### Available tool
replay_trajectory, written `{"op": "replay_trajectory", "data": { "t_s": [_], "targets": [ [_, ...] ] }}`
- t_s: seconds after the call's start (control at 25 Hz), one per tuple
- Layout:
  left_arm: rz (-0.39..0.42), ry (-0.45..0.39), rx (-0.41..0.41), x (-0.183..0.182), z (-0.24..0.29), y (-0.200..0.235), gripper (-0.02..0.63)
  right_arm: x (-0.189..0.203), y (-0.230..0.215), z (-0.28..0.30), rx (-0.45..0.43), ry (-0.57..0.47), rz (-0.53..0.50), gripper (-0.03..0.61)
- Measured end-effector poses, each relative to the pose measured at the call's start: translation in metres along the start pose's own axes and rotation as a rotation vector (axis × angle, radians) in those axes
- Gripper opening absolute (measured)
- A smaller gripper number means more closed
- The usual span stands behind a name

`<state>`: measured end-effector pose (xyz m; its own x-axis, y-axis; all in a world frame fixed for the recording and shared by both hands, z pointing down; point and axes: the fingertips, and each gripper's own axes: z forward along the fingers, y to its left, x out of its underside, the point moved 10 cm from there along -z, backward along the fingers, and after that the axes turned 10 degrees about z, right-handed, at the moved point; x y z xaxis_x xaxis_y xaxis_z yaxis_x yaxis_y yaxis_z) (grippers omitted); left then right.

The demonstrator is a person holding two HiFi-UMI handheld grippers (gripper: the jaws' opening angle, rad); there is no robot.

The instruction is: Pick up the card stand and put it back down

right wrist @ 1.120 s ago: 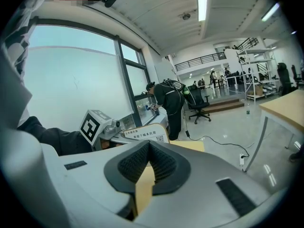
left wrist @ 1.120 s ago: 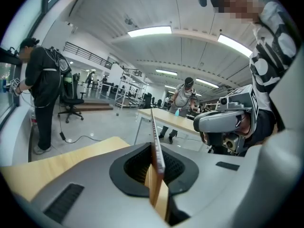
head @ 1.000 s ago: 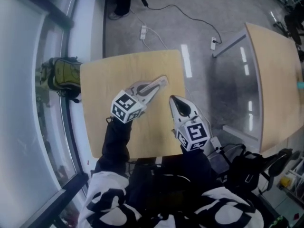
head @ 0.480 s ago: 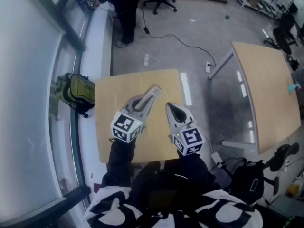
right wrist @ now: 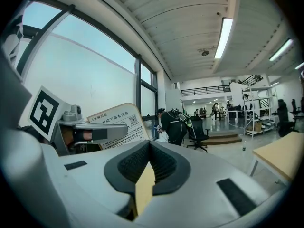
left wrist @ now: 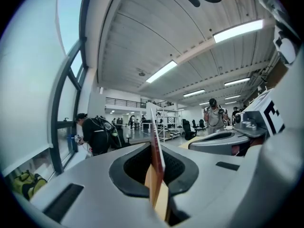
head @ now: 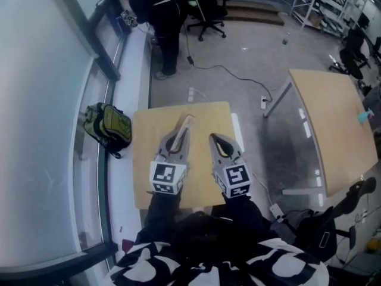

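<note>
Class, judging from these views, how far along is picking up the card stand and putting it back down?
Done: the card stand is picked up, clamped in the left gripper, apparently clear of the table. In hand: holding it aloft; the right gripper is shut and empty. Left: lower it onto the table and release.

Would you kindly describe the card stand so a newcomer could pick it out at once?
Find the small wooden table beside the window wall; two grippers hover over it. The card stand is the thin, pale card printed with text, clamped in the left gripper. The right gripper beside it is shut on nothing.
</note>
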<state>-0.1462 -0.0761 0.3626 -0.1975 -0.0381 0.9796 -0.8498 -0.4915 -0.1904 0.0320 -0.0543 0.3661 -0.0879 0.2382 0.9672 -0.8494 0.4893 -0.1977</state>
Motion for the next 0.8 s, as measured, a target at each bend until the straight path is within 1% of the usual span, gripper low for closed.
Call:
{"op": "replay_trajectory", "data": {
  "t_s": [0.08, 0.24, 0.32, 0.44, 0.6, 0.8],
  "targets": [
    [-0.005, -0.008, -0.043, -0.001, -0.01, -0.001, 0.02, 0.0, 0.003, -0.002, 0.009, -0.008, -0.007, 0.02],
    [0.022, -0.022, -0.14, -0.003, -0.028, -0.003, 0.02, -0.008, 0.013, -0.004, 0.026, -0.008, -0.017, 0.02],
    [0.029, -0.027, -0.172, -0.002, -0.034, -0.006, 0.02, -0.007, 0.014, -0.007, 0.031, -0.022, -0.029, 0.02],
    [0.033, -0.038, -0.2, 0.0, -0.041, -0.007, 0.019, -0.008, 0.016, -0.007, 0.032, -0.044, -0.042, 0.02],
    [0.028, -0.048, -0.213, 0.0, -0.045, -0.001, 0.02, -0.012, 0.025, -0.001, 0.009, -0.068, -0.039, 0.02],
    [0.017, -0.03, -0.223, 0.004, -0.046, 0.008, 0.02, -0.011, 0.03, 0.009, 0.009, -0.056, -0.031, 0.02]
  ]
}}
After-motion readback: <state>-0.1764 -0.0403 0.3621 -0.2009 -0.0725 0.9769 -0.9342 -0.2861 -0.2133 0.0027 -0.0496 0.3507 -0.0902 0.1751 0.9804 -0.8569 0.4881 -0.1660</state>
